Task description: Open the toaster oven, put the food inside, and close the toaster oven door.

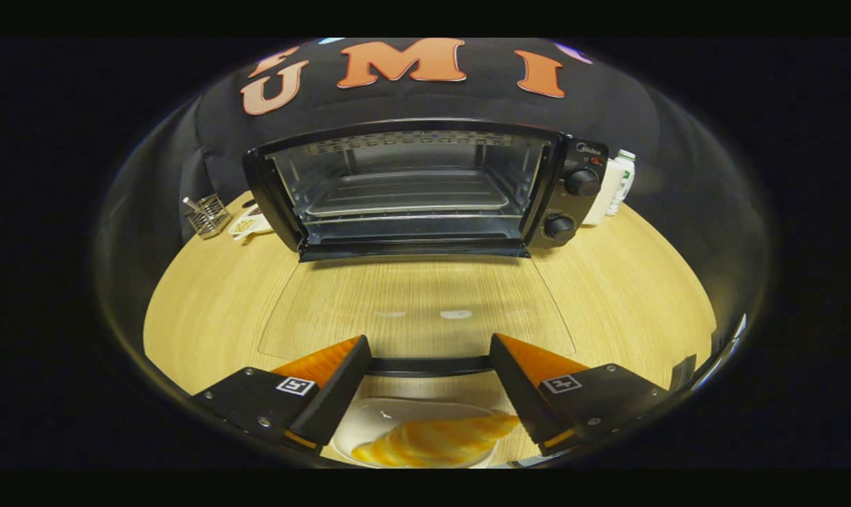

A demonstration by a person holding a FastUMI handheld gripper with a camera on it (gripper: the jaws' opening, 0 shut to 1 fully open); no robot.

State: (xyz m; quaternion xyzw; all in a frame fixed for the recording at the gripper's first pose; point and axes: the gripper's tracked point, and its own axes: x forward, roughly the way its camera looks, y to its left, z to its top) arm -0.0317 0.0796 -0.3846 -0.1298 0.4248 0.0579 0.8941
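While spread wide across the lower part of the gripper view, wooden table [207, 310], pale and grained, carrying everything else. At its far side, against the booth wall, toaster oven [425, 190], black-cased, standing square to the fingers and well beyond them. Oven door [411, 310] dropped fully open, lying flat toward the fingers, glass letting the table grain show through, dark handle bar [429, 365] at its near edge running between the two fingertips. Inside the cavity, metal tray [407, 193] sitting on a rack, nothing on it. On the right-hand panel of the oven, two round knobs [581, 182], one above the other. Just right of the oven, touching or nearly so, pale bottles [619, 183], partly hidden behind the casing. Left of the oven, small wire holder [207, 213] and beside it a small light dish [250, 224], contents too small to tell. Nearest, gripper [429, 348] with jaws set wide apart, gripping nothing, each fingertip resting level with the door handle. Below and between the fingers, white plate [369, 422] holding the food [436, 440], a golden, glossy pastry lying lengthwise, still outside the oven.
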